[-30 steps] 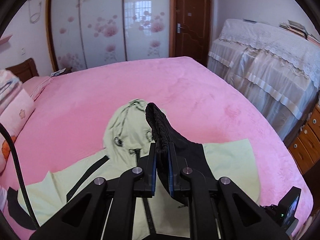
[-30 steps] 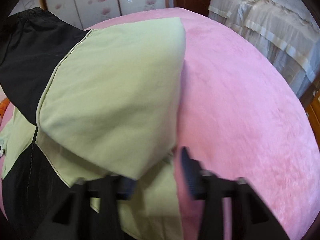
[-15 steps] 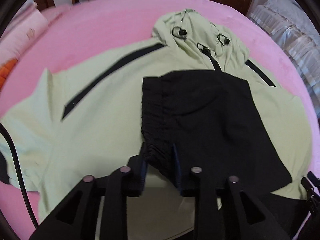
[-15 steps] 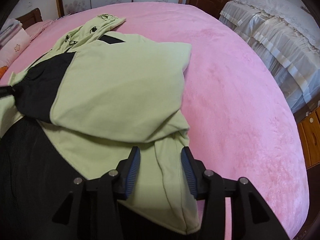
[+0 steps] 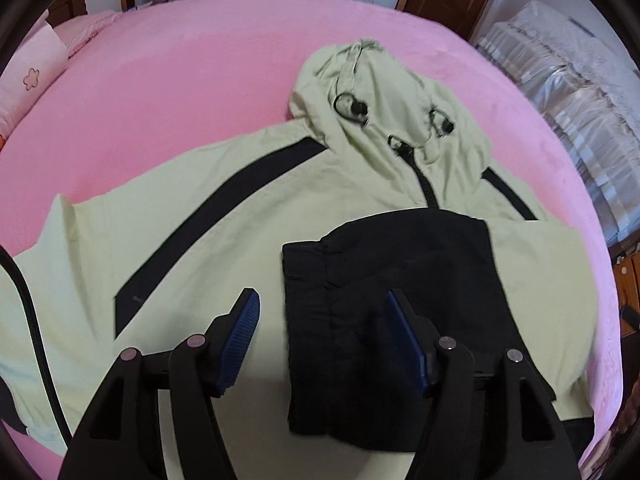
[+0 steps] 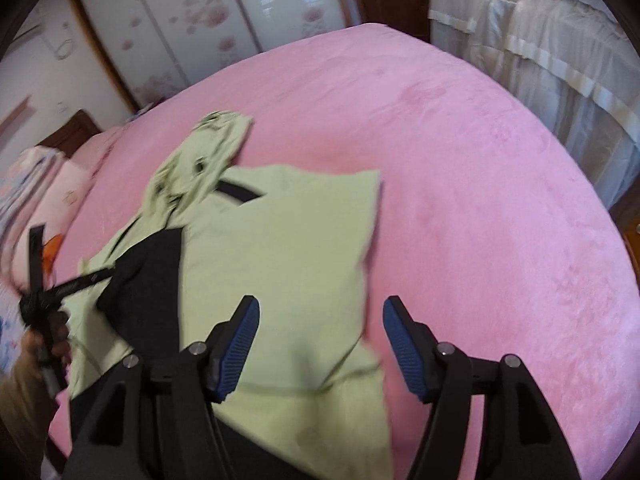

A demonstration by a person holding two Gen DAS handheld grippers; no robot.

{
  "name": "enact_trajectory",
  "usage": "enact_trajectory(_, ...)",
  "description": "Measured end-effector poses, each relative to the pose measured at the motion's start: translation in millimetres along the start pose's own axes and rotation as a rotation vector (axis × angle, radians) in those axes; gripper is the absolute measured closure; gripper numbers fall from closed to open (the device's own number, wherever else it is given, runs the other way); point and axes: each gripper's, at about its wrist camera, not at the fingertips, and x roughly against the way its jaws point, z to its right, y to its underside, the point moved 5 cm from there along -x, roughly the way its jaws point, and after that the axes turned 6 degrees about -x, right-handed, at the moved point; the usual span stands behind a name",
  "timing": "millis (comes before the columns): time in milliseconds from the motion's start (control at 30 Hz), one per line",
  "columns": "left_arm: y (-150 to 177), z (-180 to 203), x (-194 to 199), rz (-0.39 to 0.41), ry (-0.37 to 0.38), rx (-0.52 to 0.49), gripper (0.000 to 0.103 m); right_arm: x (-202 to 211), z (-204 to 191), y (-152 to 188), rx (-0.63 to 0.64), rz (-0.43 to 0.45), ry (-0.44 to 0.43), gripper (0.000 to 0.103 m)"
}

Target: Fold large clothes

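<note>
My left tool (image 5: 320, 338) stands wide, its jaws just opened off the black cuff (image 5: 308, 280), which lies between the pads untouched. The folded sleeve (image 5: 400, 300) runs away from me across the jacket (image 5: 180, 248) chest on the bed (image 5: 180, 60). My right tool (image 6: 320, 340), likewise just opened, holds nothing above the sleeve's green shoulder fold. The unfolded sleeve stretches left, nearer my left hand.

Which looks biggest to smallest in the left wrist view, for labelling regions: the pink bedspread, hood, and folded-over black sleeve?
1. pink bedspread
2. black sleeve, though nearness to the camera enlarges it
3. hood
</note>
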Motion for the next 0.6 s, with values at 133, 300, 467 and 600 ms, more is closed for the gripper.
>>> enact_trajectory(133,-8,5,-24,-0.026,0.018,0.023,0.051,-50,5,-35,-0.031,-0.035,0.068,0.038)
enact_trajectory(300,-18,11,-29,-0.007,-0.025,0.013,0.077,-110,9,-52,-0.083,-0.135,0.078,0.045)
enact_trajectory(467,-24,27,-21,0.073,-0.101,-0.051,0.08,-109,7,-58,0.024,-0.045,0.188,0.101)
enact_trajectory(600,-18,28,-44,0.072,-0.192,-0.064,0.079,-122,24,-53,-0.005,-0.072,0.232,0.099)
